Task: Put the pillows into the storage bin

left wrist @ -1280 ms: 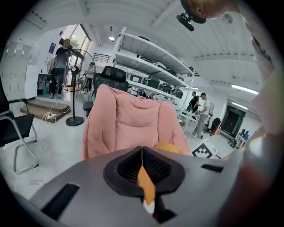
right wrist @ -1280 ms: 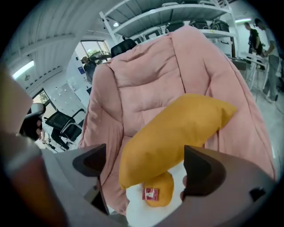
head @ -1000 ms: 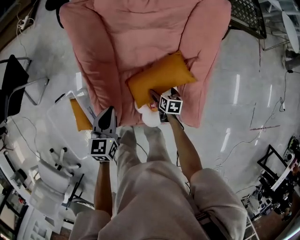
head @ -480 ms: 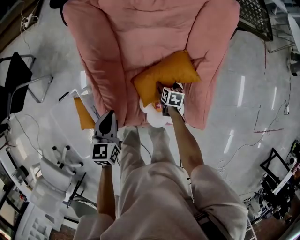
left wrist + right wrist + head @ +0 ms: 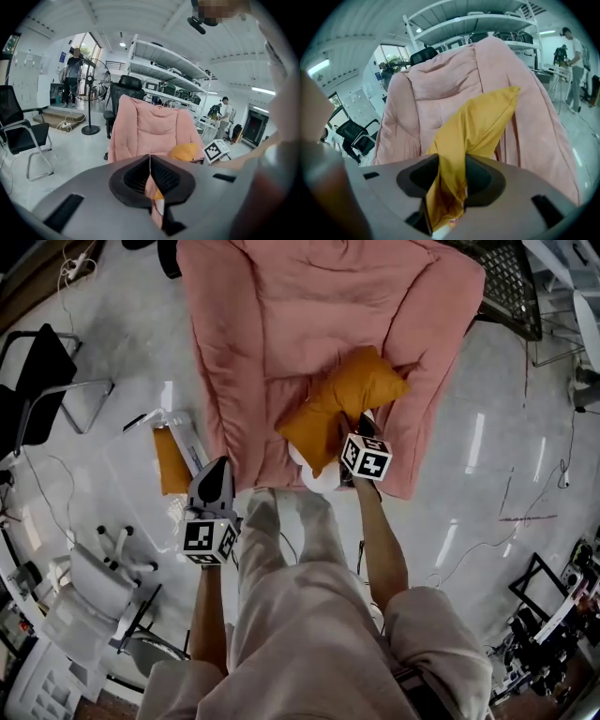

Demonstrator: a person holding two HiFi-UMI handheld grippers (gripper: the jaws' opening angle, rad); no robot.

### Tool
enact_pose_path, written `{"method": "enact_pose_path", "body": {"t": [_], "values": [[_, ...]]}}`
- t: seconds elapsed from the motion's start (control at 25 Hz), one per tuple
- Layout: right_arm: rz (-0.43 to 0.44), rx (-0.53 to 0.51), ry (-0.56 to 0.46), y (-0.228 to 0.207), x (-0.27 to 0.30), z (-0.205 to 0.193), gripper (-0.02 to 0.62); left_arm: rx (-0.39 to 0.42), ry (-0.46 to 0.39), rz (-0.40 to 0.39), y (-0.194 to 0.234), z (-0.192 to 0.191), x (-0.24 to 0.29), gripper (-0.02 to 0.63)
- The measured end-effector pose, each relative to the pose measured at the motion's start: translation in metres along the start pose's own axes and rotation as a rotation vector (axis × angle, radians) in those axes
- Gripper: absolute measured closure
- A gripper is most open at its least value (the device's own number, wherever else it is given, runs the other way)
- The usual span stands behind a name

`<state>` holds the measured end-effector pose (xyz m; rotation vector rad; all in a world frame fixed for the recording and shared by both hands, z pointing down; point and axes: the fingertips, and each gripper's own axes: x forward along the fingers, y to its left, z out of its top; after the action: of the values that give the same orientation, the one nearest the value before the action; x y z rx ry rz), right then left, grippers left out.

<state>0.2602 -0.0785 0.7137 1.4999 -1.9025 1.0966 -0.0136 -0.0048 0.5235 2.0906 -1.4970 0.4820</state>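
Observation:
An orange pillow lies on the seat of a pink armchair. My right gripper holds its near corner: the jaws are closing and the pillow's fabric is bunched and pinched between them at the right gripper. My left gripper hangs shut and empty left of the armchair, above the floor; in its own view the left gripper points at the armchair and the pillow. A clear storage bin stands on the floor at the left with a second orange pillow in it.
Black chairs stand at the far left and a white swivel-chair base at lower left. A black mesh rack is at top right. Cables run over the floor at right. The person's legs fill the lower middle.
My right gripper's jaws have closed on the pillow's near corner, and the pillow has bunched up and shifted slightly right. The left gripper has hardly moved.

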Motion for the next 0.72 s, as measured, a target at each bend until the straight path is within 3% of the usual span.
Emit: {"method": "enact_pose_path", "body": {"t": [0.28, 0.72], "values": [[0.032, -0.216, -0.092, 0.062, -0.059, 0.019, 0.437, -0.043, -0.049, 0.037, 0.031, -0.002, -0.037, 0.594], [0.132, -0.409, -0.235, 0.171, -0.105, 0.078, 0.463, -0.105, -0.126, 0.135, 0.079, 0.0, -0.095, 0.594]]}}
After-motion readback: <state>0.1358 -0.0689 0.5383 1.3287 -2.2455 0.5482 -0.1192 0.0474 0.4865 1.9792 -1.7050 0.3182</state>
